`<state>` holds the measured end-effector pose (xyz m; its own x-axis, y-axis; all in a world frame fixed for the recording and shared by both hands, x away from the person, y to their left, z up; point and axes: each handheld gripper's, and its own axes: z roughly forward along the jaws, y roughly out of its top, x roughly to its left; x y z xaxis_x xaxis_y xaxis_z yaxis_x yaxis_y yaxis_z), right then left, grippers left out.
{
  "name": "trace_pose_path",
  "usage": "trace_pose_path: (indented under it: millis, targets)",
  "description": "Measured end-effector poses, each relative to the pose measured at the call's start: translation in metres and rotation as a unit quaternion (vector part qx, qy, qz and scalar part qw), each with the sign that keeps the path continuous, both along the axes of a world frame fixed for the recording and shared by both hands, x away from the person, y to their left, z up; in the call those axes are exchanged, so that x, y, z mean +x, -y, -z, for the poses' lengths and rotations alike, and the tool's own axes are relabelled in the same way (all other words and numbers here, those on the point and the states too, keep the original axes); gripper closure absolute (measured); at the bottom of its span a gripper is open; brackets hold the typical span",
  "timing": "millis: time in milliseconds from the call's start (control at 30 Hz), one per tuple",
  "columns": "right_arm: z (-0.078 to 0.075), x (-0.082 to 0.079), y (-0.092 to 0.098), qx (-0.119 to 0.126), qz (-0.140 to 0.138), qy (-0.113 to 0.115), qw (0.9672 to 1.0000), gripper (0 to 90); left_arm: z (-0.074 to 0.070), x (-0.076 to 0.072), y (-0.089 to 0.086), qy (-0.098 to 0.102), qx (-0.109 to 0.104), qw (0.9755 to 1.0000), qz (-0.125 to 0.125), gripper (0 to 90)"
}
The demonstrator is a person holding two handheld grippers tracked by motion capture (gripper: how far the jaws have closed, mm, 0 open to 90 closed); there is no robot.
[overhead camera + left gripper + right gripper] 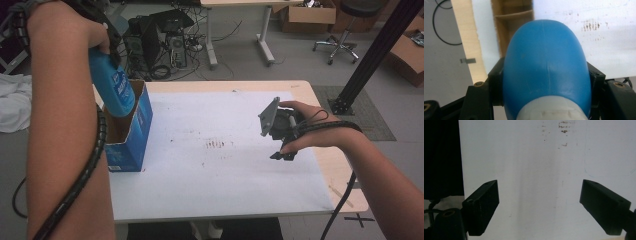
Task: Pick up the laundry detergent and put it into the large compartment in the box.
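Print on blue bottle [112,85] and blue box [131,145] unreadable.

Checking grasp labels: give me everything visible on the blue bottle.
The blue bottle looks like smooth glossy plastic, with a rounded body, a moulded seam, a pale label and a whitish part by the jaws. The left gripper clamps it, bottom end down and slightly tilted, over the open blue cardboard box at the table's left. Contact with the box can't be told.

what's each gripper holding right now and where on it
The left gripper clamps the blue bottle near its white cap end, above the open blue box. The right gripper is open and holds nothing.
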<state>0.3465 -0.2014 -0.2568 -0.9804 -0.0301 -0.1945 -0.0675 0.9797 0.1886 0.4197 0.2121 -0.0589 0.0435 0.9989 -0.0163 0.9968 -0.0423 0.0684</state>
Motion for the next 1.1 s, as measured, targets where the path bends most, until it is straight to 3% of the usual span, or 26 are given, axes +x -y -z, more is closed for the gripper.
trace_pose_path:
  millis: [167, 500, 600, 800, 1100]
  targets:
    - [0.000, 0.001, -0.002, -0.004, -0.004, 0.000, 1.0000, 15.8, 0.006, 0.000, -0.016, -0.005, -0.001, 0.9998, -0.020, 37.9]
    - [0.000, 0.001, -0.005, -0.007, -0.004, 0.000, 1.0000, 15.8, 0.028, 0.006, -0.030, -0.008, 0.009, 0.9997, -0.023, 38.0]
    - [0.000, 0.002, -0.007, -0.007, -0.004, -0.001, 1.0000, 15.8, 0.037, 0.008, -0.031, -0.011, 0.010, 0.9996, -0.023, 38.0]
    - [0.000, 0.001, -0.008, -0.006, -0.006, 0.001, 1.0000, 15.8, 0.061, 0.012, -0.038, -0.023, -0.010, 0.9994, -0.024, 38.0]
    - [-0.001, 0.000, -0.007, -0.006, -0.004, 0.001, 1.0000, 15.8, 0.095, 0.017, -0.039, -0.042, -0.003, 0.9989, -0.018, 37.9]
